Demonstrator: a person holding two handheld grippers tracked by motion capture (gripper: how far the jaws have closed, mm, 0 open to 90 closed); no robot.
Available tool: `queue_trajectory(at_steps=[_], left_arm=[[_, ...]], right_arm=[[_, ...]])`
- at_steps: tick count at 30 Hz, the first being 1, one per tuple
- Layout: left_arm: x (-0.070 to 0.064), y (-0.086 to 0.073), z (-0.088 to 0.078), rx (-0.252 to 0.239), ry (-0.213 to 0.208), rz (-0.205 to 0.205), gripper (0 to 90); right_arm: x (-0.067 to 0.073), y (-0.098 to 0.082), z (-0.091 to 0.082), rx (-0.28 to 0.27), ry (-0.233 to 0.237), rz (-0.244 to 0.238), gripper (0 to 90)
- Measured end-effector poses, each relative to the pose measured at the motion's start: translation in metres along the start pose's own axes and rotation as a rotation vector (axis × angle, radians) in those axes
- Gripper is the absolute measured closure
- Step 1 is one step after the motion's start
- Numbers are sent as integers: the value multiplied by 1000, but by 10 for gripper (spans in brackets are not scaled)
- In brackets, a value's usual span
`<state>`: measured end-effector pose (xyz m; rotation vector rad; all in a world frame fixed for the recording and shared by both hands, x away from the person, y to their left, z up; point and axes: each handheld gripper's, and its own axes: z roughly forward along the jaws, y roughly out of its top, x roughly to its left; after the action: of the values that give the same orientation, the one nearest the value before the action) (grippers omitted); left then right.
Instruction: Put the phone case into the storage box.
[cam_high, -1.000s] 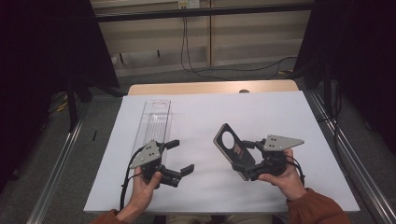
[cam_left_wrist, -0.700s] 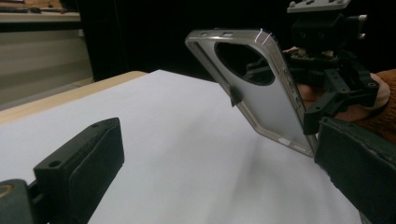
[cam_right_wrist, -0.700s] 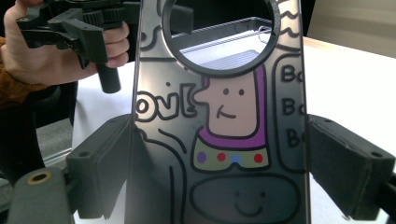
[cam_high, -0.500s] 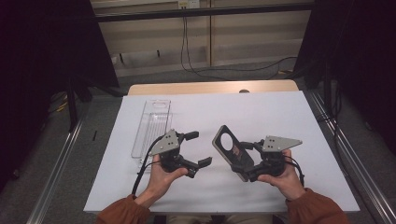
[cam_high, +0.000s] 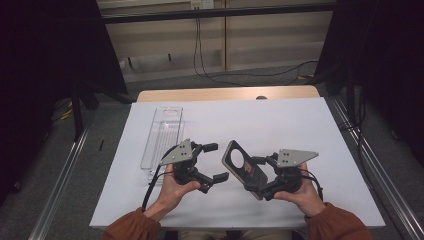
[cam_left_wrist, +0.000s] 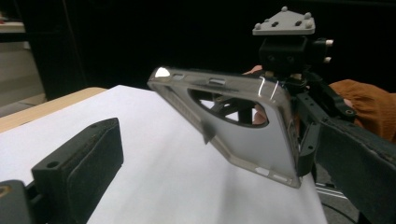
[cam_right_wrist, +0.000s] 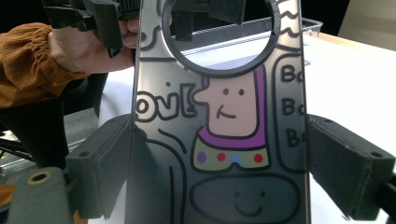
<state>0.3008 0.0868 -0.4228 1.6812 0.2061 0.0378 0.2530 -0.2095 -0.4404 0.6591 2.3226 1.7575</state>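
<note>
A dark translucent phone case (cam_high: 240, 160) with a round camera hole stands tilted on edge above the white table (cam_high: 280, 125). My right gripper (cam_high: 258, 176) is shut on it, one pad on each long edge. The right gripper view puts the case (cam_right_wrist: 233, 116) up close, showing its cartoon print between the pads of my right gripper (cam_right_wrist: 219, 154). My left gripper (cam_high: 215, 162) is open just left of the case, its jaws wide apart and holding nothing. From the left gripper view, the case (cam_left_wrist: 243, 140) hangs beyond my open left gripper (cam_left_wrist: 215, 156), apart from both pads.
A long clear plastic tray (cam_high: 162, 135) lies on the left part of the table, behind my left hand; its far end (cam_right_wrist: 299, 23) appears past the case. Bare white tabletop stretches behind and to the right. Dark floor and metal rails flank the table.
My left gripper has moved right, from the tray's near end to just beside the phone case, staying open. The right gripper and the case have not moved.
</note>
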Motion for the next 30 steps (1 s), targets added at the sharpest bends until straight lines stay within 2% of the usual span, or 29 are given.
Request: queue_trajectory(at_steps=[1, 3, 4, 9, 15, 19, 22, 27, 30], left_arm=[[0, 0, 2, -10, -6, -2, 10], [3, 0, 7, -28, -41, -32, 9], [3, 1, 8, -20, -34, -20, 13], [8, 2, 14, -1, -46, -9, 10], [8, 2, 15, -19, -77, -18, 8], [8, 3, 14, -44, -116, -24, 0], [7, 4, 14, -50, -129, -2, 0], [6, 4, 16, -49, -154, -1, 0], [3, 3, 19, -44, -176, -4, 0]], right_arm=[[0, 0, 1, 1, 5, -2, 122], [0, 0, 1, 1, 16, 12, 122], [0, 0, 1, 3, 16, 9, 122], [0, 2, -1, -10, 15, 6, 122], [1, 3, -2, -5, 28, 6, 122], [3, 3, -1, -10, 61, -4, 122], [4, 4, -2, -18, 68, -12, 122], [4, 5, -1, -23, 93, -13, 122], [5, 5, -1, -18, 116, 2, 122]])
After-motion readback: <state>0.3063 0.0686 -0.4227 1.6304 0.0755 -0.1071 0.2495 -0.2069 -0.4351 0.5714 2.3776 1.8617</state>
